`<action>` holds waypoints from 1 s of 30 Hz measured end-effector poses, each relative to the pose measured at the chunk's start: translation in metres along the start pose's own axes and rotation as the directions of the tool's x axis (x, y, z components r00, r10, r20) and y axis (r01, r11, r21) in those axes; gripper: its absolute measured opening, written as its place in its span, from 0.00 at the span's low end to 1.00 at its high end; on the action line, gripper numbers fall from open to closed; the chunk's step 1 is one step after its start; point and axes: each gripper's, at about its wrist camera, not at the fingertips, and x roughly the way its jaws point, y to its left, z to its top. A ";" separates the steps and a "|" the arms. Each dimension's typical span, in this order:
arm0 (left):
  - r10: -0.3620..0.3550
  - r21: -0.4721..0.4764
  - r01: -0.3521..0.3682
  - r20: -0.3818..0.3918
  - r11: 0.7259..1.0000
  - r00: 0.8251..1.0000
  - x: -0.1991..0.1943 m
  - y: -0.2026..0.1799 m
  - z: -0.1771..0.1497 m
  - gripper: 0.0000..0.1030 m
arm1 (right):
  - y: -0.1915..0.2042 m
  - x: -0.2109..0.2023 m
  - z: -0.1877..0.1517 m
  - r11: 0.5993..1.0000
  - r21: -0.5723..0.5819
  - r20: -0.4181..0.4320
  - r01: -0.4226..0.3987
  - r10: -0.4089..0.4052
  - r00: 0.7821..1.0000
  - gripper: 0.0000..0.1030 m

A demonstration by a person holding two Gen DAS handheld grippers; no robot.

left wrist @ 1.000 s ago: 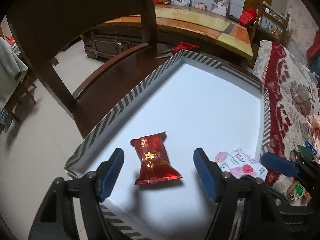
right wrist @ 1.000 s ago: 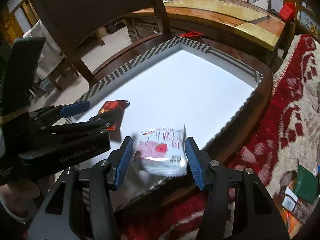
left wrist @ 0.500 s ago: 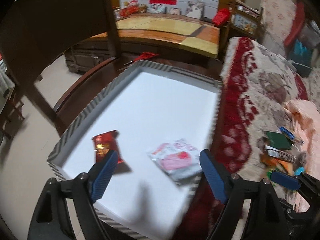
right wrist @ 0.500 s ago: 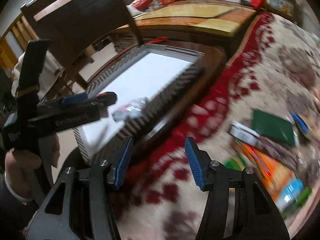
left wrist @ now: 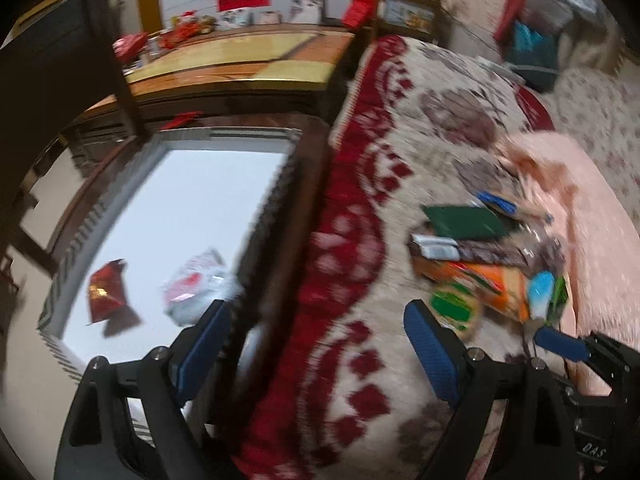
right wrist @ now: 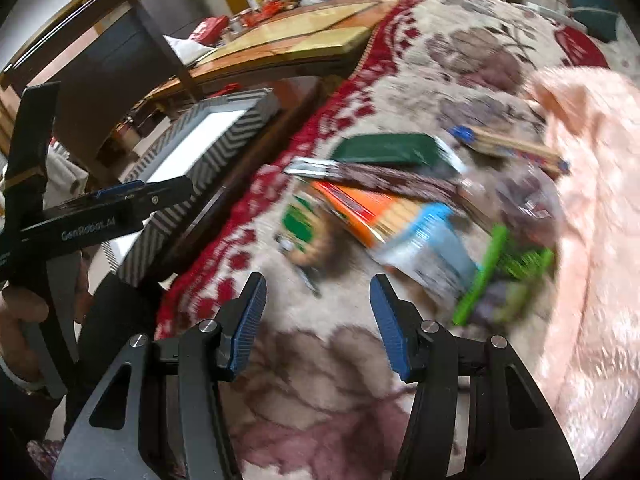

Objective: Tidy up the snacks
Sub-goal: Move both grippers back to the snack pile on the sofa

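Note:
A white box with striped walls point(left wrist: 256, 220) holds a red snack packet point(left wrist: 106, 292) and a white-and-pink packet point(left wrist: 196, 284). A pile of snacks lies on the red-and-cream blanket: a green packet point(right wrist: 384, 150), an orange packet point(right wrist: 368, 212), a blue-and-white packet point(right wrist: 428, 248). My left gripper point(left wrist: 320, 344) hangs over the box's right wall and the blanket, its jaws opening with nothing between them. My right gripper point(right wrist: 318, 316) is open and empty over the blanket, just below the pile point(left wrist: 480, 264). The left gripper point(right wrist: 120, 204) also shows at the left of the right wrist view.
The box rests on a dark wooden chair seat point(left wrist: 312, 152) beside the blanket-covered couch point(left wrist: 440, 112). A pink cloth point(right wrist: 592, 200) lies right of the pile. A long wooden table point(left wrist: 240, 68) stands behind. A person's hand point(right wrist: 24, 312) holds the left tool.
The right gripper let go of the white-and-pink packet in the box and swung right to the snack pile. The left gripper left the red packet and moved right over the box's edge, opening wider.

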 end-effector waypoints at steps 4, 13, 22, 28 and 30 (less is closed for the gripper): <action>-0.045 0.041 0.045 -0.017 0.998 0.999 0.005 -0.018 -0.006 0.87 | -0.018 -0.005 -0.012 0.999 0.039 0.005 0.013 -0.013 1.000 0.52; -0.091 0.087 0.095 -0.046 0.992 0.995 0.014 -0.044 -0.015 0.87 | -0.051 -0.023 -0.026 0.993 0.085 0.028 0.080 -0.083 0.996 0.52; -0.094 0.090 0.101 -0.071 0.991 0.993 0.021 -0.049 -0.015 0.87 | -0.039 -0.029 -0.008 0.990 -0.125 0.082 0.062 -0.052 0.995 0.52; -0.088 0.092 0.095 -0.077 0.991 0.993 0.024 -0.050 -0.012 0.87 | -0.029 -0.012 0.008 0.953 -0.297 0.051 0.056 -0.043 0.998 0.60; -0.088 0.090 0.095 -0.079 0.991 0.993 0.026 -0.050 -0.011 0.87 | -0.029 -0.005 0.012 0.938 -0.339 0.031 0.074 -0.067 0.997 0.60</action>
